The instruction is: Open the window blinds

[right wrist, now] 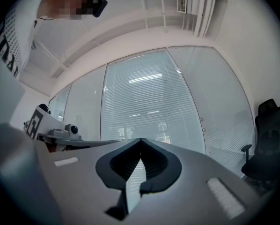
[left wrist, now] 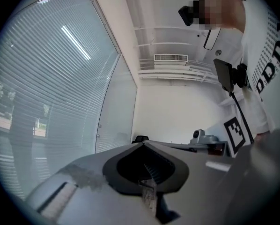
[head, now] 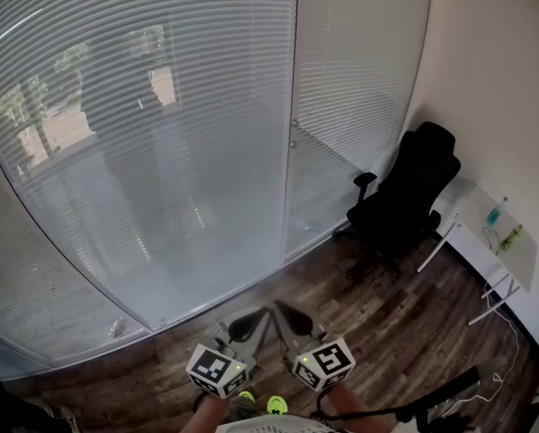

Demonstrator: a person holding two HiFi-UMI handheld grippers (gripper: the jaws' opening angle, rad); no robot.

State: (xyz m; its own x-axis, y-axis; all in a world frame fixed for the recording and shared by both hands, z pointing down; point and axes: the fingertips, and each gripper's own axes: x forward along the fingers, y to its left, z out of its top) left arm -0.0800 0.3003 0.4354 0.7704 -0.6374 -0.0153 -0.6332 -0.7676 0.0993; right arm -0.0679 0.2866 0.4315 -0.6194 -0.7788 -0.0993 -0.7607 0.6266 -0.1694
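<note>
Two hand-held grippers sit at the bottom centre of the head view. The left gripper (head: 251,321) and the right gripper (head: 289,317) are both clenched on nothing, their tips meeting, as each gripper's own view confirms. They hang over the wooden floor (head: 378,323), well apart from the window blinds (head: 134,106). The blinds fill the upper left behind two large glass panels, slats lowered. At right stands one black office chair (head: 406,195), beside one white table (head: 486,242) bearing two bottles.
</note>
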